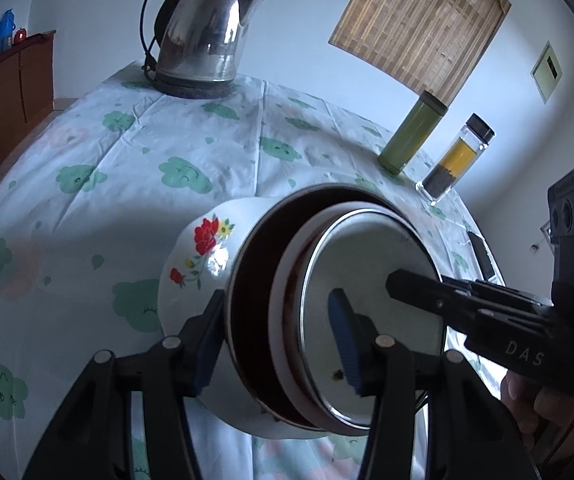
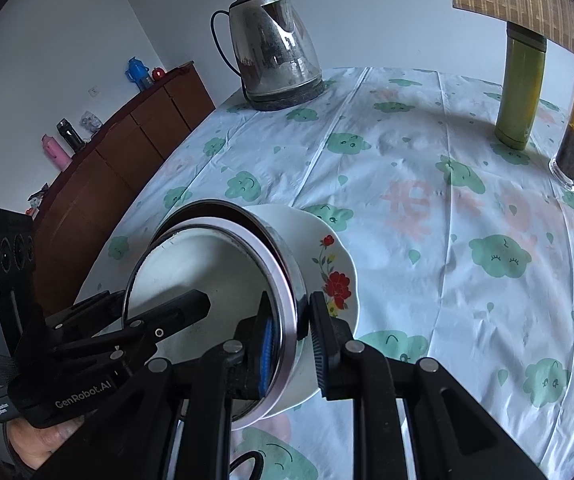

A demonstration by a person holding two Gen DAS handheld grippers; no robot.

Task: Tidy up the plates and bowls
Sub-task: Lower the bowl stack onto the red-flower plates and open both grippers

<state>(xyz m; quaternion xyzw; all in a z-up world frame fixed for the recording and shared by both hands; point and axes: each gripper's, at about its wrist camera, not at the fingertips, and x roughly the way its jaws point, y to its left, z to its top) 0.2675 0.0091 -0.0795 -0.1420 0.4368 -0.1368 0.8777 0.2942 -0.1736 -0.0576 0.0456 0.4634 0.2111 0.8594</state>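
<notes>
My left gripper [image 1: 275,344] and right gripper [image 2: 289,344] both clamp the nested bowl stack [image 1: 327,312], tilted above the tablecloth [image 1: 127,160], well short of the kettle [image 1: 203,36]. Next: level it, set down.

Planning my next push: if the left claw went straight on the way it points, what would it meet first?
Nothing new: the left claw already straddles the nested bowls' rims. Beyond them only tablecloth shows; depth unclear.
</notes>
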